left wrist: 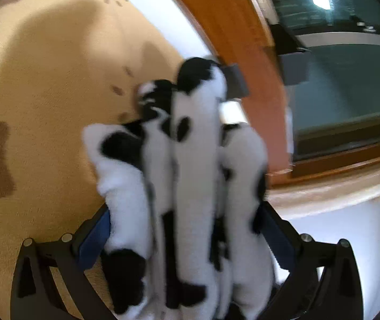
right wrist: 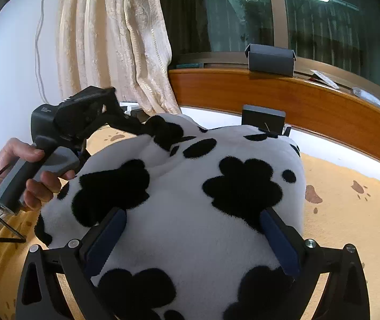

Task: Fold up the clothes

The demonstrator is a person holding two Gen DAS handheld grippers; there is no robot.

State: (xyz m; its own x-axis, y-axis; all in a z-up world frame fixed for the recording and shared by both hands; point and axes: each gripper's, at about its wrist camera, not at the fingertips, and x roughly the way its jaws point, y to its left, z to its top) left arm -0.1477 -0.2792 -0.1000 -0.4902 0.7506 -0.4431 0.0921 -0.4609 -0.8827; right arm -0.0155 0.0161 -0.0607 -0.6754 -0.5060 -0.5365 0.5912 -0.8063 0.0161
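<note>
Fleece garment [right wrist: 190, 200], cow-spotted, is bunched above the yellow bedspread [right wrist: 350, 213] near the wooden headboard [right wrist: 270, 93], its folds running lengthwise between both grippers' fingers, left gripper [left wrist: 184, 213] and right gripper [right wrist: 192, 229] seemingly clamped on it.

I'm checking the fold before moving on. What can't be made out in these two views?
- Left wrist view: motion blur smears the garment; layer count unclear.
- Right wrist view: the garment hides the bedspread beneath and the left gripper's fingertips.
- Both views: the garment's near end is cut off by the bottom edge.
</note>
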